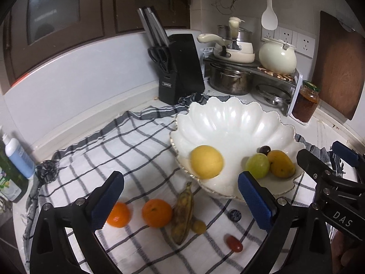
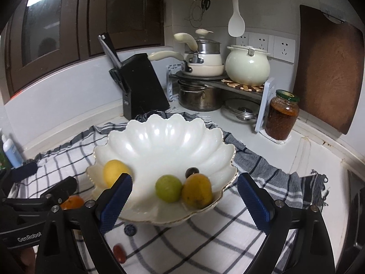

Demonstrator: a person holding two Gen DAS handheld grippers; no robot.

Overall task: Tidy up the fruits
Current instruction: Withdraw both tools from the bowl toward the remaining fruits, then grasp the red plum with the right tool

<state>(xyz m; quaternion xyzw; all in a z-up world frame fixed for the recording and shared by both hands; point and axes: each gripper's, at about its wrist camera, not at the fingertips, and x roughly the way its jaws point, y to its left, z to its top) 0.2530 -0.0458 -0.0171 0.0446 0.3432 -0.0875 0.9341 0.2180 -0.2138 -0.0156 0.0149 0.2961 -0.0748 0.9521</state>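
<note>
A white scalloped bowl (image 1: 228, 123) (image 2: 164, 137) sits on a checked cloth. It holds a yellow lemon (image 1: 206, 161) (image 2: 113, 172), a green fruit (image 1: 257, 165) (image 2: 168, 188), a small mango (image 1: 281, 163) (image 2: 196, 190) and a dark grape (image 1: 264, 149) (image 2: 191, 171). On the cloth lie two oranges (image 1: 157, 212) (image 1: 118, 214), a browned banana (image 1: 182, 214), a small yellow-brown fruit (image 1: 199, 226) and a red cherry tomato (image 1: 233, 243) (image 2: 119, 253). My left gripper (image 1: 180, 201) is open above the loose fruit. My right gripper (image 2: 184, 203) is open and empty at the bowl's near rim; it also shows in the left wrist view (image 1: 330, 157).
A black knife block (image 1: 180, 68) (image 2: 141, 84), stacked pots (image 1: 230, 68) (image 2: 200, 80), a cream pot (image 1: 277, 56) (image 2: 247, 66), a jar of preserve (image 1: 305, 100) (image 2: 281, 114) and a wooden board (image 2: 328, 66) stand at the back. Bottles (image 1: 16, 159) stand at the left.
</note>
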